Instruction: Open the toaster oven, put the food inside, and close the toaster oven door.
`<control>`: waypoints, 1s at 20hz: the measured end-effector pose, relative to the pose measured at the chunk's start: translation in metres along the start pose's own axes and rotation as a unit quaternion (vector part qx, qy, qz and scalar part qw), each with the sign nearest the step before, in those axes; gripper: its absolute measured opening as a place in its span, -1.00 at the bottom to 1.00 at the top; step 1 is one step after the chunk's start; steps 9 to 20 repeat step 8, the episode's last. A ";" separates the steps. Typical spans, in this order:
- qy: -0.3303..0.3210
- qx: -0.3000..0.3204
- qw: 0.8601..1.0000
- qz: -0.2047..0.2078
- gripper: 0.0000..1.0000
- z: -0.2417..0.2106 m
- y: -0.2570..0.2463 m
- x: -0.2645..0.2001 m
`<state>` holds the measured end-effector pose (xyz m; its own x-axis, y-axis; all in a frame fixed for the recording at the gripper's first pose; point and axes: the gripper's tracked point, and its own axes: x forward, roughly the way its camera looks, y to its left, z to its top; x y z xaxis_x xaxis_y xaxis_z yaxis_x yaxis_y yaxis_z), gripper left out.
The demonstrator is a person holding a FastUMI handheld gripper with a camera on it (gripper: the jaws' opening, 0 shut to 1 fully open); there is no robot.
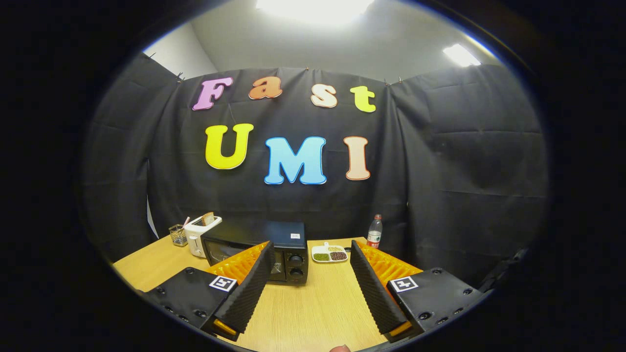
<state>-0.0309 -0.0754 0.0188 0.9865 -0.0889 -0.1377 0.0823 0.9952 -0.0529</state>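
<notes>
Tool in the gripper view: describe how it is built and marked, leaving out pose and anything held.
The tool has two flat, wedge-shaped fingers lined on their inner faces with ridged, corrugated padding. Each finger is mounted on a dark, boxy carrier block fastened with round screws. Each block carries a square black-and-white fiducial marker on top. No cables visible.

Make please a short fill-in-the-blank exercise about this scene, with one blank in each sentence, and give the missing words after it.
1. The door of the toaster oven is ____.
2. The gripper has its fingers ____, with bare table between them.
3. The divided dish lies between the toaster oven and the ____.
4. A slice of bread stands in the white ____ beside the toaster oven.

Missing words: closed; open; bottle; toaster
</notes>
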 end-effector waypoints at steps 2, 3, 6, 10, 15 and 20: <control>0.000 -0.002 1.000 0.003 0.96 0.000 0.001 0.000; -0.001 -0.003 1.000 0.004 0.96 0.001 0.003 0.000; 0.003 -0.002 1.000 0.008 0.96 -0.001 0.006 0.000; 0.006 0.003 1.000 0.009 0.96 -0.002 0.007 0.001; 0.006 0.003 1.000 0.009 0.96 -0.002 0.007 0.001; 0.006 0.003 1.000 0.009 0.96 -0.002 0.007 0.001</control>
